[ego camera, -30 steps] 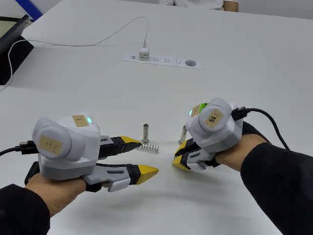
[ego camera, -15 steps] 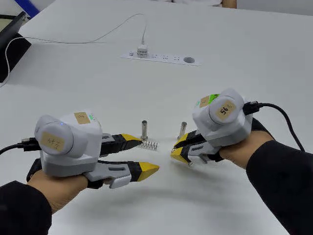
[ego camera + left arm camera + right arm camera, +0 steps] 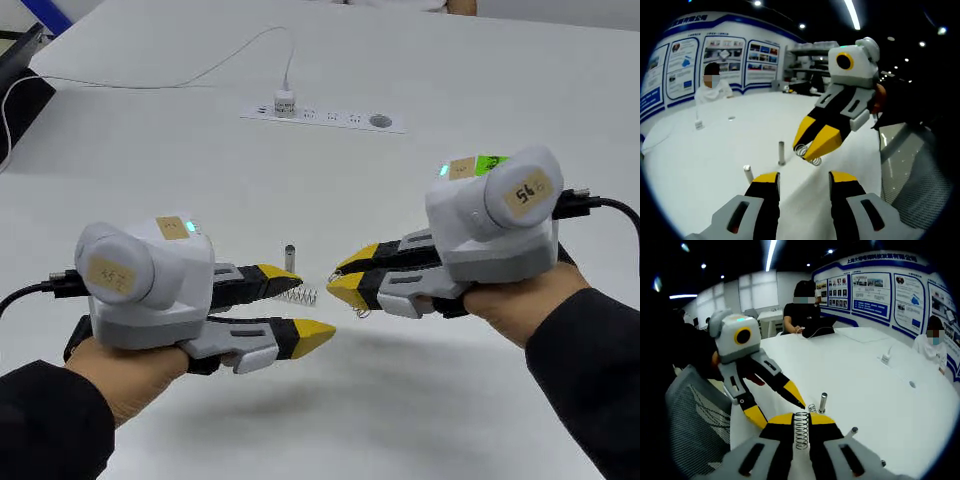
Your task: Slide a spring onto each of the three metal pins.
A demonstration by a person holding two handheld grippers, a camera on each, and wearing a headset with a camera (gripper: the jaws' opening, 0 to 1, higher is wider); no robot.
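Spring (image 3: 801, 430) is now pinched in the narrow right tool (image 3: 337, 281), which has lifted off the worktop (image 3: 450, 150) and swung inward, probably ready for a pin (image 3: 290, 255). Left tool (image 3: 316, 303) gapes wide, empty, near a second spring (image 3: 300, 296).

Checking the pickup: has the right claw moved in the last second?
Yes. The right claw, shut on a spring, has risen and edged toward the upright pin.
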